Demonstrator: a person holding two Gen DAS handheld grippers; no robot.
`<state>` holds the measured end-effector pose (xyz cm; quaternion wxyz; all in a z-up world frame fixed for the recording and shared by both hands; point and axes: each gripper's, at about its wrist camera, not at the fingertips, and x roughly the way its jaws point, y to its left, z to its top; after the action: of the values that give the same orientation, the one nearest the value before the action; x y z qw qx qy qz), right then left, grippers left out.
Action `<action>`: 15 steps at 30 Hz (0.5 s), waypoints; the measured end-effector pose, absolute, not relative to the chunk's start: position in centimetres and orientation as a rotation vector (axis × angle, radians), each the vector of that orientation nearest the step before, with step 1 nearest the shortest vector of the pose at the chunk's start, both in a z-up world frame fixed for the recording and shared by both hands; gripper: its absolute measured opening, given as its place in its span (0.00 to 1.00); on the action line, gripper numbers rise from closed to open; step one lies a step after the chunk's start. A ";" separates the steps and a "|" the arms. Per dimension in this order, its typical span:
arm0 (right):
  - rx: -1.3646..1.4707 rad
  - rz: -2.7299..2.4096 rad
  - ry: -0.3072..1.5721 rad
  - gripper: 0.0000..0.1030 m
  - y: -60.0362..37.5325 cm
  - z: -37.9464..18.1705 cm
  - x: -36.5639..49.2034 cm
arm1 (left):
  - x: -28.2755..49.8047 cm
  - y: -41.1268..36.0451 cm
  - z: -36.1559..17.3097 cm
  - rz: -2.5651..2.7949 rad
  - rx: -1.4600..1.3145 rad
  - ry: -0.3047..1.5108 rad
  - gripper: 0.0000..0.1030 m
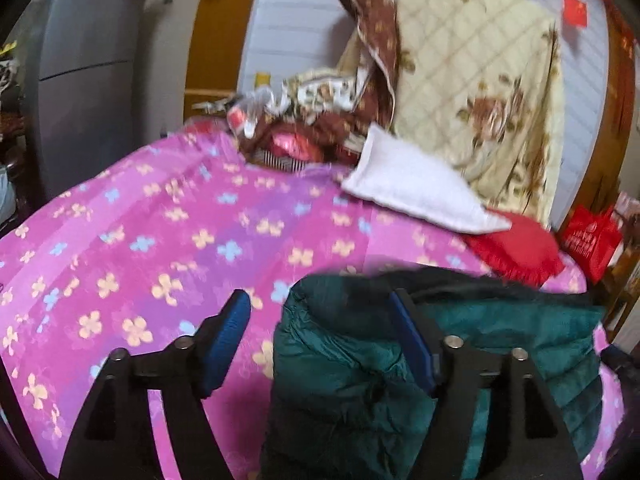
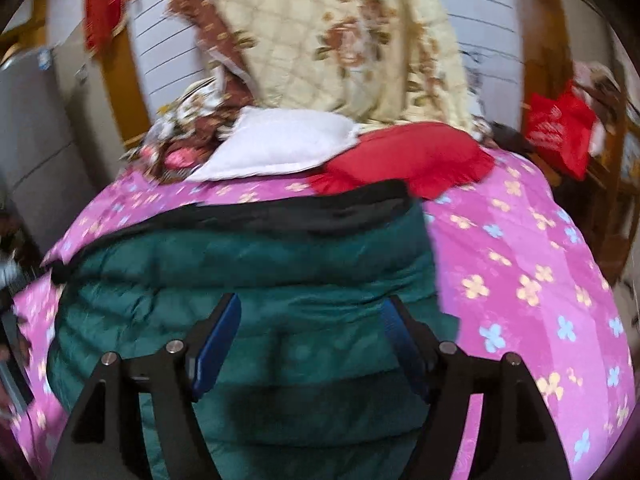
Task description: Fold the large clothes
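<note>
A dark green quilted down jacket (image 1: 500, 344) with a black trim lies bunched on a bed with a pink flowered sheet (image 1: 160, 240). My left gripper (image 1: 320, 312) is open over the jacket's left edge; one blue pad hangs above the sheet, the other above the jacket. In the right wrist view the jacket (image 2: 240, 268) spreads wide across the sheet (image 2: 520, 260), its black trim (image 2: 300, 210) at the far side. My right gripper (image 2: 310, 312) is open just above the jacket's near part, holding nothing.
At the bed's far end lie a white pillow (image 1: 416, 184), a red tasselled cushion (image 1: 516, 244) and a cream flowered quilt (image 1: 480, 80) piled against the wall. A red bag (image 2: 560, 128) hangs at right. A grey cabinet (image 1: 84, 72) stands at left.
</note>
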<state>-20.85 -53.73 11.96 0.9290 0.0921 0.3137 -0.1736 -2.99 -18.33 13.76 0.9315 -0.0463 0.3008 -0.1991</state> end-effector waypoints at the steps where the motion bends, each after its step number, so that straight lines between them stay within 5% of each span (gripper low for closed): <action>1: 0.160 -0.344 0.652 0.74 -53.0 11.8 -20.4 | -3.1 -18.4 14.0 -0.413 -0.083 0.614 0.53; 15: 0.079 -0.325 0.834 0.74 -52.1 6.7 -11.2 | -0.5 -24.4 7.3 -0.306 0.157 0.804 0.53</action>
<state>-11.18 -52.13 6.74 0.9008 0.0382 0.4030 -0.1572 -0.48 -24.38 7.29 0.9060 0.0762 0.3892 -0.1481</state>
